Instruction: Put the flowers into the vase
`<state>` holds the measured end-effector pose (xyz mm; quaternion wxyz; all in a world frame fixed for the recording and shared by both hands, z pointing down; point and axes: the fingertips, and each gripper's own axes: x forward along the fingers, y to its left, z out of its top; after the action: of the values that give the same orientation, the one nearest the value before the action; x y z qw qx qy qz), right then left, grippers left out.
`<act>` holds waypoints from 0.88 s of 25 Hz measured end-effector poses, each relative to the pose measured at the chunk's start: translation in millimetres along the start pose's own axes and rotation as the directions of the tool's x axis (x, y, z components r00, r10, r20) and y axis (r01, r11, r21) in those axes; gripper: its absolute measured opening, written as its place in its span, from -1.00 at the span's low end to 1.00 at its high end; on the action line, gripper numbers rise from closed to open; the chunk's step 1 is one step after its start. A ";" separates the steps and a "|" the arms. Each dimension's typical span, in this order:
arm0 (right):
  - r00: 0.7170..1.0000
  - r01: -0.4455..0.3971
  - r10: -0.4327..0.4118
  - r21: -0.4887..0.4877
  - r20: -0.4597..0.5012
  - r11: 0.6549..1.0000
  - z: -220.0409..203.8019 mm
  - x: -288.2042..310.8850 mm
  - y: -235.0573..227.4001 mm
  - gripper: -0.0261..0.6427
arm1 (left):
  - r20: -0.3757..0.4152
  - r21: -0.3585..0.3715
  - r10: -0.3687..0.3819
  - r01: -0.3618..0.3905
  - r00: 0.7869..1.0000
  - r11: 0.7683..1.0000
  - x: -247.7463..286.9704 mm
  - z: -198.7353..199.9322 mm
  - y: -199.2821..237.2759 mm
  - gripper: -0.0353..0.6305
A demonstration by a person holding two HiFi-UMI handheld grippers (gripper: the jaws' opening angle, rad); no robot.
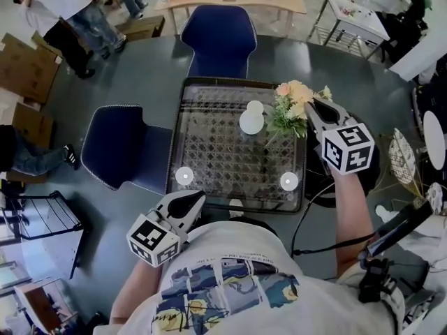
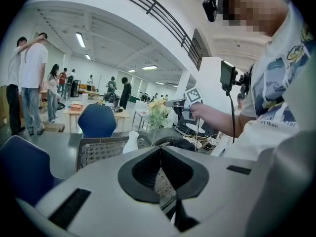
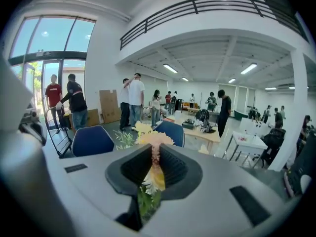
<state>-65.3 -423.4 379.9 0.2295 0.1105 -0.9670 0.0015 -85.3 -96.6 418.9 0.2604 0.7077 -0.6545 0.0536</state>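
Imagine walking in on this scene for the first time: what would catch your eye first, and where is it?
The bunch of peach and yellow flowers stands out, clamped in the right gripper above the far right of the table. Next comes the white vase standing near the table's middle, just left of the flowers. The left gripper hangs shut and empty by the near left corner.

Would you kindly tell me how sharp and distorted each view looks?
Head view: even light, vase crisp, flowers slightly soft. Left gripper view: strong fisheye bend, dark corners, shut left gripper looms soft. Right gripper view: railing bowed, windows bright, flowers in the right gripper blurred.
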 end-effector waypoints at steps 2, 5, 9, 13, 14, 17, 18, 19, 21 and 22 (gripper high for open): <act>0.999 0.013 -0.011 -0.046 0.046 0.999 24.1 -3.6 -2.2 -0.77 | 0.004 -0.001 0.010 -0.010 1.000 1.000 -0.6 -2.7 1.8 -0.87; 0.992 0.050 -0.036 -0.115 0.120 0.992 57.0 -3.1 -3.3 -0.77 | 0.013 -0.005 0.028 -0.028 1.000 1.000 -4.0 -4.0 6.1 -0.87; 0.981 0.086 -0.051 -0.183 0.187 0.979 85.6 8.6 -0.6 -0.77 | 0.020 -0.008 0.055 -0.055 0.998 0.998 -10.9 -3.8 7.9 -0.87; 0.976 0.079 -0.032 -0.213 0.216 0.974 91.7 28.2 6.2 -0.77 | 0.026 -0.024 0.092 -0.091 0.995 0.996 -18.9 -5.3 9.7 -0.87; 0.976 0.075 -0.025 -0.225 0.218 0.972 90.0 35.4 8.7 -0.77 | 0.027 -0.030 0.102 -0.101 0.994 0.994 -20.3 -6.7 10.6 -0.87; 0.977 0.066 -0.007 -0.271 0.213 0.960 80.9 59.2 17.4 -0.77 | 0.025 -0.046 0.131 -0.129 0.991 0.991 -24.3 -9.0 15.3 -0.87; 0.978 0.059 0.000 -0.283 0.206 0.957 76.5 67.3 21.2 -0.77 | 0.024 -0.052 0.140 -0.138 0.990 0.989 -26.2 -8.3 17.0 -0.87; 0.980 0.049 0.010 -0.293 0.197 0.955 71.0 75.1 25.6 -0.77 | 0.024 -0.058 0.149 -0.147 0.989 0.987 -28.4 -7.3 18.5 -0.87; 0.985 0.025 0.029 -0.305 0.173 0.952 55.5 89.2 34.0 -0.77 | 0.022 -0.068 0.163 -0.161 0.986 0.985 -31.8 -6.6 19.7 -0.87; 0.987 0.014 0.037 -0.308 0.159 0.951 45.6 95.7 37.4 -0.77 | 0.019 -0.072 0.169 -0.167 0.985 0.983 -32.6 -7.3 19.1 -0.87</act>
<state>-176.8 -409.7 383.4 0.1639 0.0674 -0.9716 -0.1569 -106.1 -64.3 417.2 0.2714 0.6410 -0.7167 0.0433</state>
